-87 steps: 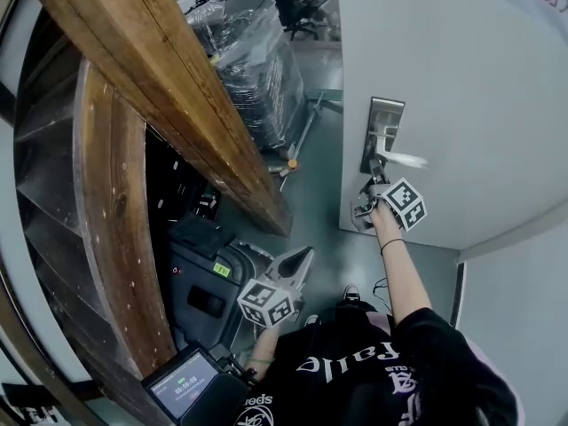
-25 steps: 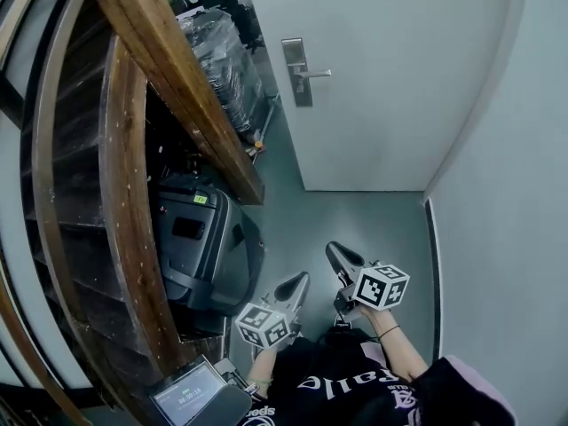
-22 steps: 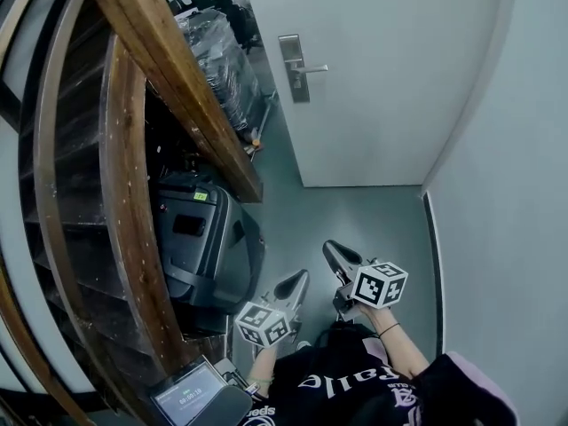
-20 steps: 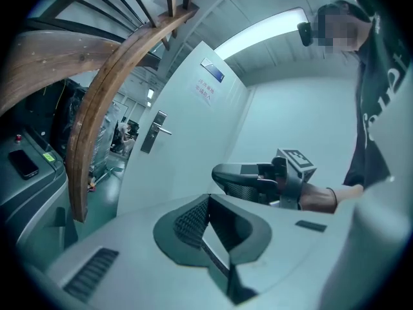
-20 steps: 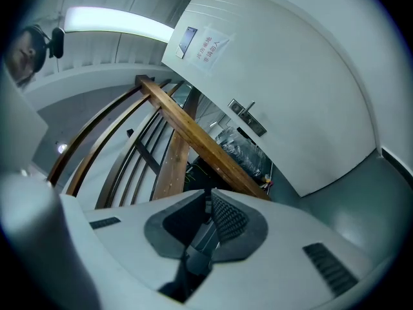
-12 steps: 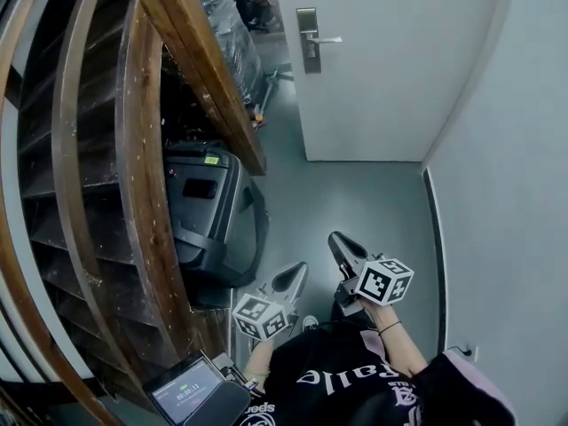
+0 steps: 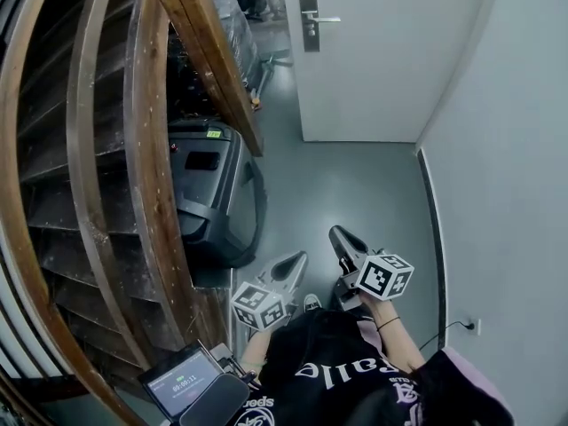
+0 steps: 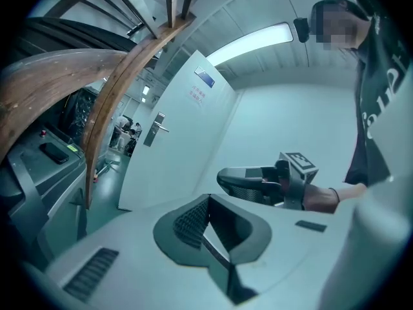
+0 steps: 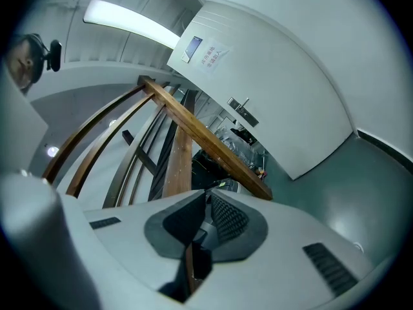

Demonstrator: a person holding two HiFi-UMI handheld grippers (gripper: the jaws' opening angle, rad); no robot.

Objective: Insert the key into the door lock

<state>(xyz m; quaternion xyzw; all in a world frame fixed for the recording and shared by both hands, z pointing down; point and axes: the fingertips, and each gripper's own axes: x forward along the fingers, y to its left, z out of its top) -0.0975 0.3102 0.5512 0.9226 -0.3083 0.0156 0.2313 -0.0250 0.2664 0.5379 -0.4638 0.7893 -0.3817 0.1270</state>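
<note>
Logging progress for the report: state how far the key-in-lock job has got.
Done: unconfirmed; the door lock is far off, too small to show a key. In hand: nothing; the left gripper and right gripper are shut and empty, near the person's body. Left: check the lock closely, insert if needed.

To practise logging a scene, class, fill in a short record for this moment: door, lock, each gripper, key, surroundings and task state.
door: white door, far ahead of the person
lock: metal lock plate with lever handle, near the door's left edge
left gripper: left gripper jaws together, nothing between them
right gripper: right gripper jaws together, nothing seen between them
key: none visible; the lock is too small to tell
surroundings: wooden stair beam, black case on the floor
task state: both grippers held near the body, away from the lock
</note>
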